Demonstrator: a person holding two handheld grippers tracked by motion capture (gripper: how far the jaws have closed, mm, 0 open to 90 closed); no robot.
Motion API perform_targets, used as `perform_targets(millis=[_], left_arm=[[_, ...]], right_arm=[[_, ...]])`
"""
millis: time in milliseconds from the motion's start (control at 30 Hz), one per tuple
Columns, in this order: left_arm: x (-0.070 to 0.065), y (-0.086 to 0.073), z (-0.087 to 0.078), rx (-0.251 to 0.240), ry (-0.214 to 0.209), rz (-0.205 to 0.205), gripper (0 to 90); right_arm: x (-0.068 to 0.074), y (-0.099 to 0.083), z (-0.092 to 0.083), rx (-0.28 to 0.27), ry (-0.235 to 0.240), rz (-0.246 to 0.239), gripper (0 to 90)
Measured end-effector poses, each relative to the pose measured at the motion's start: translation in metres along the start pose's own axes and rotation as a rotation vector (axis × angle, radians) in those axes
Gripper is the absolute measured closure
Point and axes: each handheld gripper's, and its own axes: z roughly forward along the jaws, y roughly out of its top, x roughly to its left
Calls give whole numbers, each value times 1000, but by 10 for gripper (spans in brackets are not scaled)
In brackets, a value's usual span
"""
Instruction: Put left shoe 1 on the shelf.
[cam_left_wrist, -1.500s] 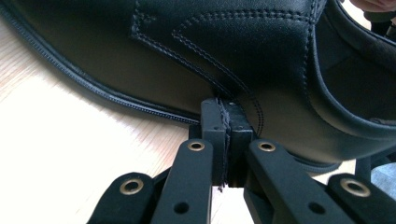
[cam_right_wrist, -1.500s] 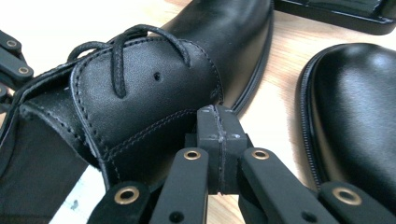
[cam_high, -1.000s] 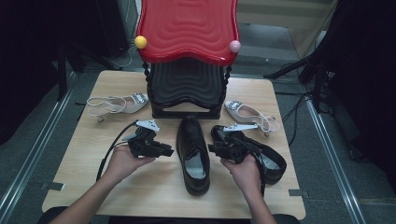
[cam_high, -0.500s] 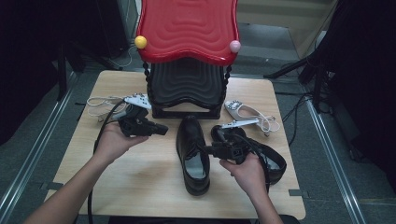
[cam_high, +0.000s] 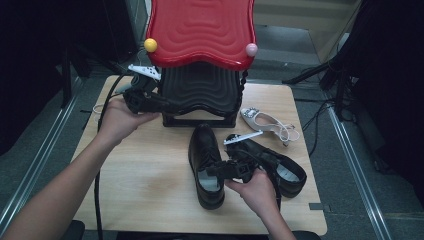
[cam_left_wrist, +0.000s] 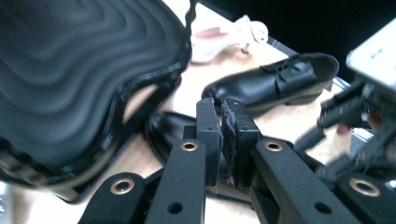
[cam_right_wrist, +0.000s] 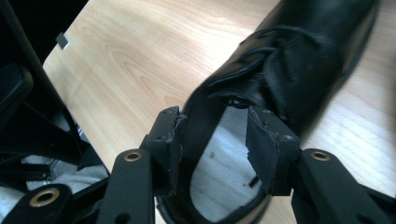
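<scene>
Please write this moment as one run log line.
left claw: shut, empty, beside black rack | right claw: opening, over black shoe

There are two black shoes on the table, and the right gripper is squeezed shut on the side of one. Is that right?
Not quite. The right gripper is open, not squeezed shut. The right gripper view shows its jaws standing apart over the opening of a black shoe, with one jaw outside the collar and the other above the insole. The high view does show two black shoes on the table.

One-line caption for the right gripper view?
Right gripper, jaws open, astride the rim of a black shoe on the wooden table.
</scene>
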Motion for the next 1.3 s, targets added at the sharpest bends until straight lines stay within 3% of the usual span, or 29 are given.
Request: perform_targets(millis=[67, 400, 467, 700, 800, 1000, 1067, 1300], left_arm=[[2, 15, -7, -12, 3, 13, 866], [10, 53, -23, -52, 17, 29, 866], [12, 67, -29, -59, 23, 32, 866], [18, 92, -31, -76, 44, 46, 864], [26, 104, -28, -85, 55, 25, 867], [35, 117, -24, -77, 100, 5, 865], [38, 120, -19, -66, 120, 18, 884], [37, 123, -10, -42, 142, 16, 888]], right_arm=[[5, 1, 4, 10, 8, -4, 580], [13, -1, 12, 42, 18, -21, 579], [15, -1, 14, 47, 21, -20, 576], [20, -1, 20, 60, 29, -23, 577], [20, -2, 23, 70, 21, -22, 579], [23, -2, 33, 89, 2, -25, 577], [23, -1, 40, 102, -6, -23, 575], [23, 0, 58, 142, -38, -8, 576]])
